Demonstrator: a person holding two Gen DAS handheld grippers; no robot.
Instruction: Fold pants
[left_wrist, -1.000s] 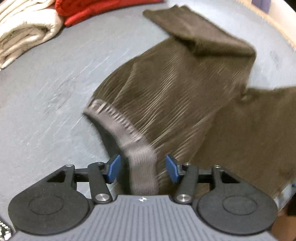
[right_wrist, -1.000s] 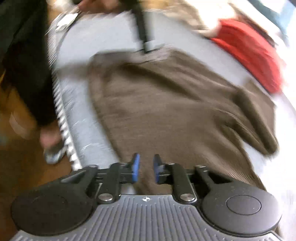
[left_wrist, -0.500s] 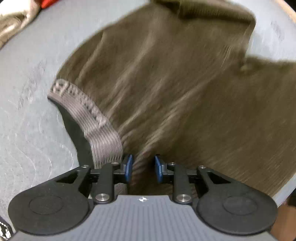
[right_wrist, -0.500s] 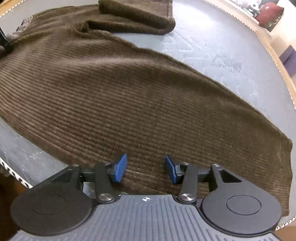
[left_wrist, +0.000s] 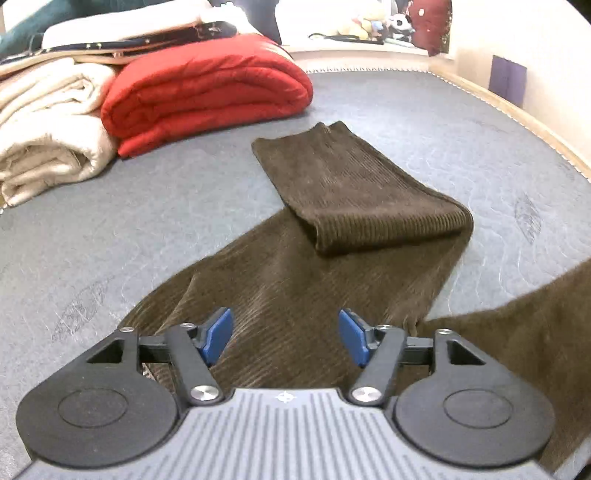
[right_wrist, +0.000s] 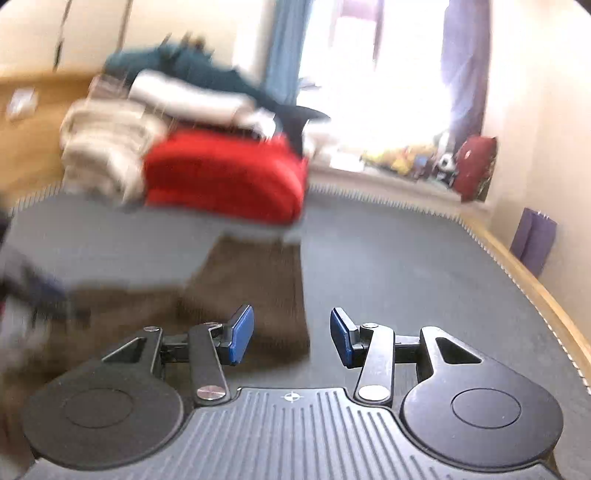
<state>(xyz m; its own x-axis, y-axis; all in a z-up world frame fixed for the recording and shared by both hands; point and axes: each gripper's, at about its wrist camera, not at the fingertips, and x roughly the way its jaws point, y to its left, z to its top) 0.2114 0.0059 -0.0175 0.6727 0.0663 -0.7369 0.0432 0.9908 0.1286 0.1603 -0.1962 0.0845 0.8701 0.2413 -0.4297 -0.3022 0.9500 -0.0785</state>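
Left wrist view is giving the sharp picture: the left gripper (left_wrist: 284, 339) is hovering tilted down over the brown corduroy pants (left_wrist: 295, 291), its jaws opening wide with nothing pinched between the blue pads (left_wrist: 216, 334). One leg is running far-right from the tongs, its end folded back toward the far left, all lying on the grey mattress (left_wrist: 129, 221). Right wrist view is blurring, showing the right gripper (right_wrist: 291, 338) pointing nearly level, jaws parted and gripping nothing, pants (right_wrist: 251, 295) lying near-left below it. Beyond, a red blanket (left_wrist: 207, 92) is sitting beside cream bedding (left_wrist: 48, 122).
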